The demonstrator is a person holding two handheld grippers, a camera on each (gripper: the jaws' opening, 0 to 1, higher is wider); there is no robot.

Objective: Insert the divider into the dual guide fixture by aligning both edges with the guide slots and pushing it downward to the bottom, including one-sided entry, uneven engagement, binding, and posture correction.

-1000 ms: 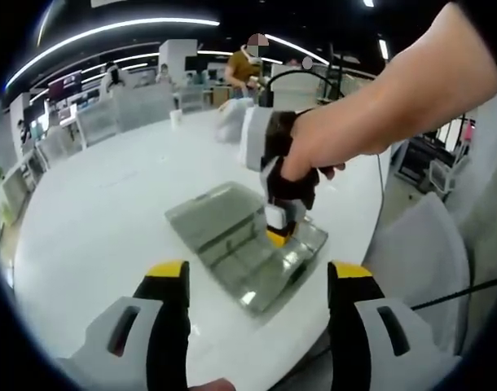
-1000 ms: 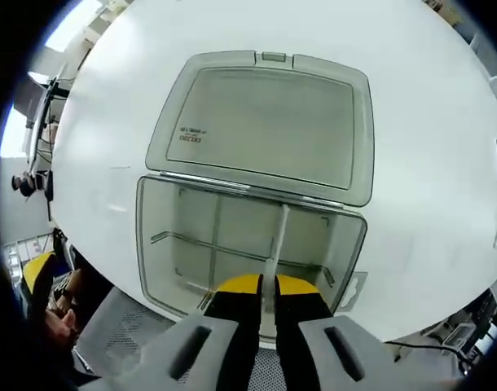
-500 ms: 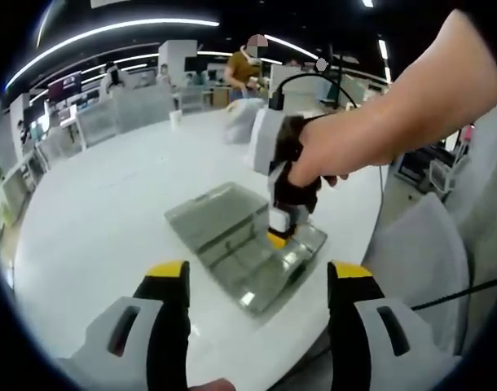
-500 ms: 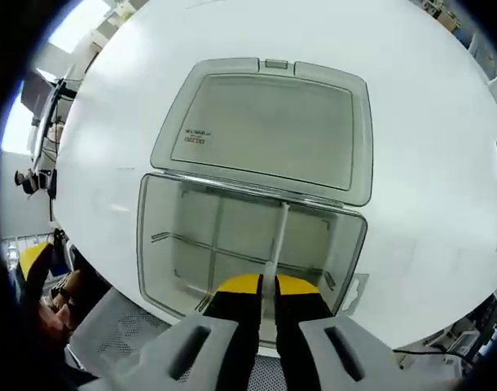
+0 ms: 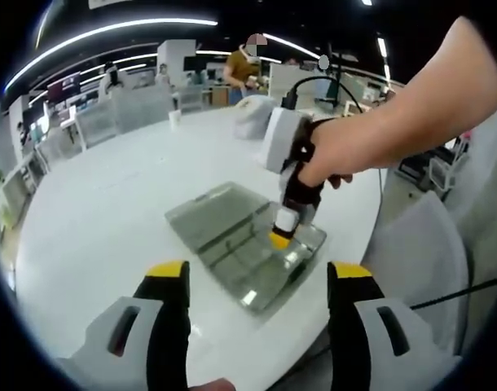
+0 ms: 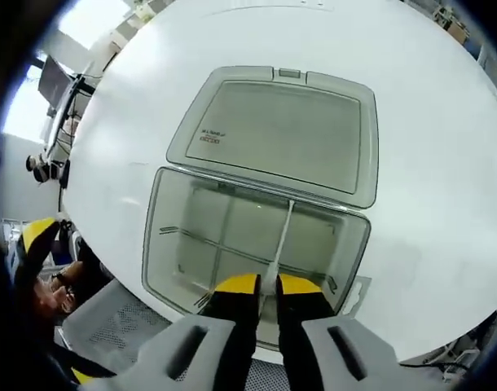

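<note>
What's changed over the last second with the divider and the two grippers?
The right gripper has tilted, its body leaning away from the box, jaws still shut on the divider, which now slants slightly in the right gripper view. The left gripper stays open and clear of the box; the lid stays flat open.

Open-plan showroom or office: ceiling light strips (image 5: pixel 110 28), glass partitions (image 5: pixel 122 110), round white table (image 5: pixel 102 212).

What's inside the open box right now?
Inside the clear box: a long divider already seated across it, and a white divider standing crosswise, pinched by the right gripper. Its near end and guide slot are hidden behind the jaws, so seating depth there can't be judged.
</note>
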